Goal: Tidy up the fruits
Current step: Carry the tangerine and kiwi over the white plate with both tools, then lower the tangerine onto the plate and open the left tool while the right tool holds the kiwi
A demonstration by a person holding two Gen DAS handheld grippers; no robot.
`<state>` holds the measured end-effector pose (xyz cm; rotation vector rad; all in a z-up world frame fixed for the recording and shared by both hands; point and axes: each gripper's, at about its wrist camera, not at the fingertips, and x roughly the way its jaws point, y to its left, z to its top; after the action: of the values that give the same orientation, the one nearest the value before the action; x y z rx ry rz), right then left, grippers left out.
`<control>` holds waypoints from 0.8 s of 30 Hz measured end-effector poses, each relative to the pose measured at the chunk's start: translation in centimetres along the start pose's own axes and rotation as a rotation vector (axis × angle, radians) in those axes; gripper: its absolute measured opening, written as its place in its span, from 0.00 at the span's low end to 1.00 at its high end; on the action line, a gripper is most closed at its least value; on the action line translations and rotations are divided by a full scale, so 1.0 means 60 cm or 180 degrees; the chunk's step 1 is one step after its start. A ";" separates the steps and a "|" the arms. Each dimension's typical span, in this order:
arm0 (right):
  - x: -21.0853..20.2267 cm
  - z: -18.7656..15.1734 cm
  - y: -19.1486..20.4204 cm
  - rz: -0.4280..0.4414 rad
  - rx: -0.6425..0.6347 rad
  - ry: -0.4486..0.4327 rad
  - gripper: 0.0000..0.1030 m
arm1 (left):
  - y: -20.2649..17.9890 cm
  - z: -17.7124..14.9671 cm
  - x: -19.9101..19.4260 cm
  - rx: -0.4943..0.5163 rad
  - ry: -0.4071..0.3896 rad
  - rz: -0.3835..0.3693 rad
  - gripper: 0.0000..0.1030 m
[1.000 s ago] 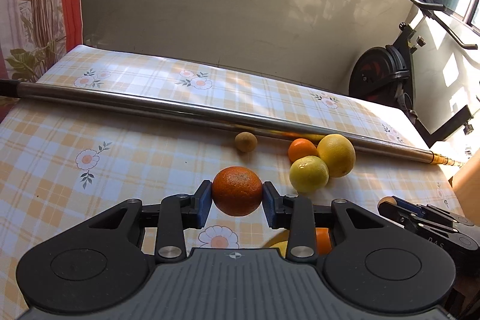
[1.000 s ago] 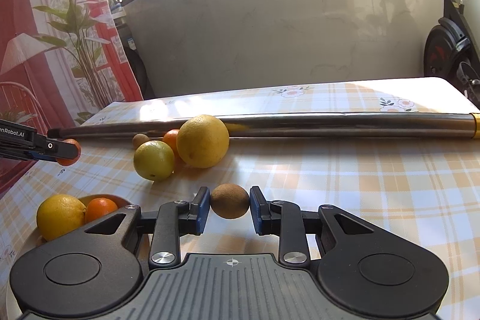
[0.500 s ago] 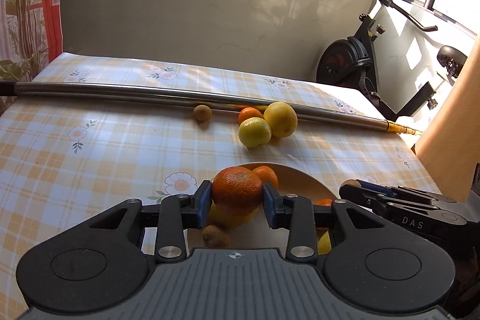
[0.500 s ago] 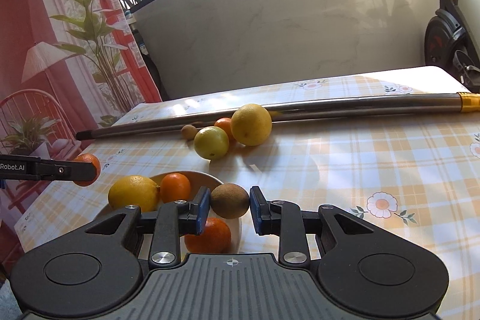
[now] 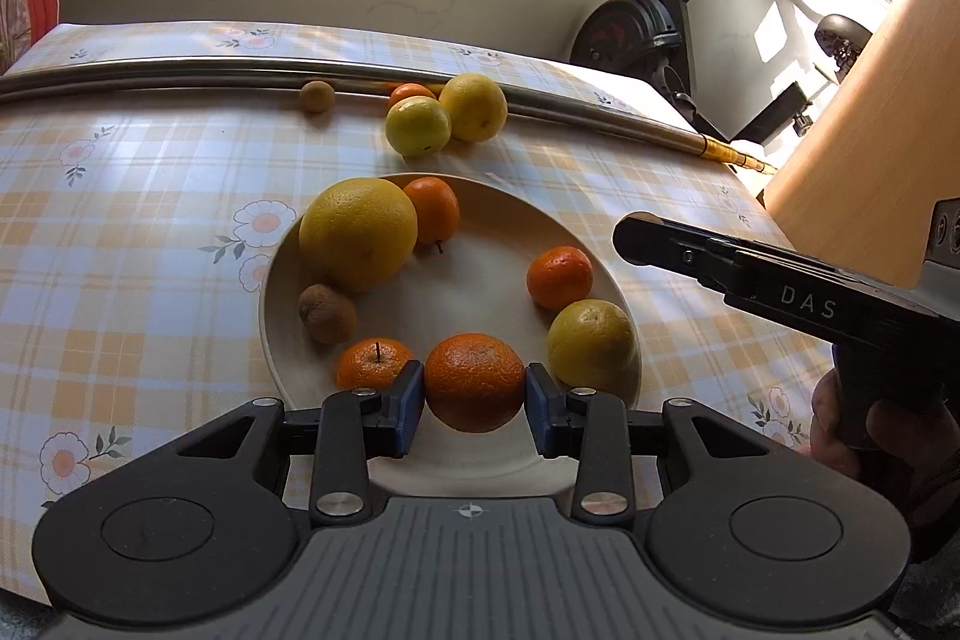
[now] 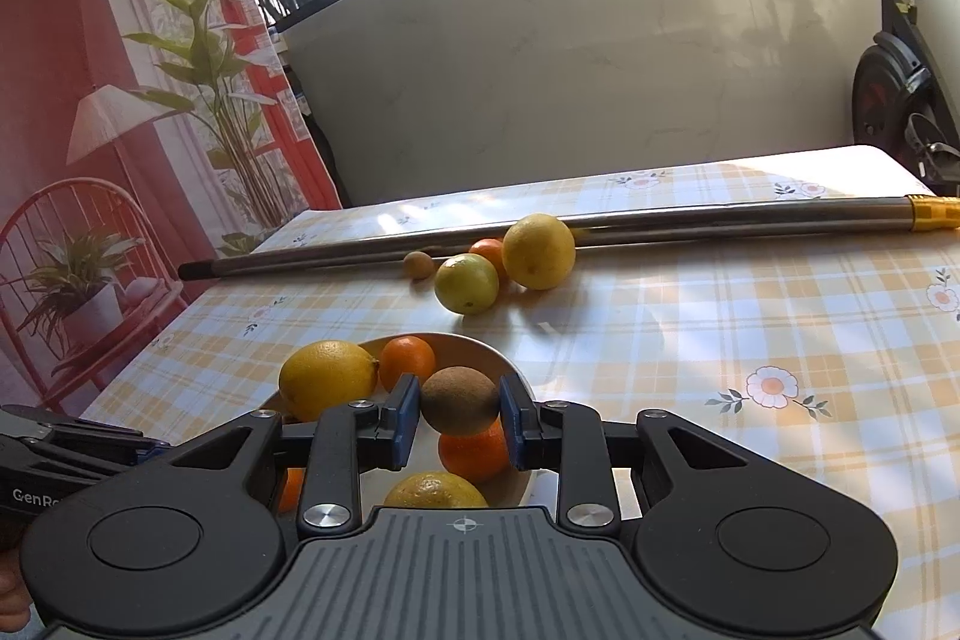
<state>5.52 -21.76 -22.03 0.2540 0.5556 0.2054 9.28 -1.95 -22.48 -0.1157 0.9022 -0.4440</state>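
Observation:
My left gripper point(image 5: 474, 397) is shut on an orange point(image 5: 474, 381) and hangs over the near rim of a cream bowl point(image 5: 480, 202). The bowl holds a big yellow citrus point(image 5: 357, 243), several small oranges, a kiwi point(image 5: 327, 313) and a yellow-green fruit point(image 5: 591, 343). My right gripper point(image 6: 459, 415) is shut on a brown kiwi point(image 6: 459, 400) above the same bowl point(image 6: 468, 340). In the left wrist view the right gripper's body point(image 5: 780, 280) reaches in from the right, its fingertips hidden.
Beyond the bowl, two yellow citrus point(image 5: 417, 126), a small orange point(image 5: 410, 93) and a kiwi point(image 5: 316, 96) lie by a long metal pole point(image 5: 180, 67) across the checked tablecloth. An exercise bike point(image 5: 648, 34) stands past the table's far corner. A hand point(image 5: 864, 430) grips the right tool.
Both grippers have carried their fruit from over the bare tablecloth to above the bowl. The left view now looks down more steeply into the bowl.

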 end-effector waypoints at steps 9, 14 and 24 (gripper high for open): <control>-0.004 -0.003 0.008 0.0000 -0.0024 0.0051 0.25 | -0.013 -0.004 0.019 0.0238 0.0141 0.0112 0.37; -0.003 -0.004 0.005 -0.0009 -0.0003 0.0057 0.26 | -0.017 -0.007 0.017 0.0316 0.0177 0.0156 0.37; 0.002 -0.005 0.001 -0.0004 0.0004 0.0079 0.26 | -0.002 -0.010 0.032 0.0284 0.0284 0.0300 0.37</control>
<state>5.48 -21.62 -22.31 0.2526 0.5804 0.2072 9.76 -2.81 -24.22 0.0285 0.9697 -0.4033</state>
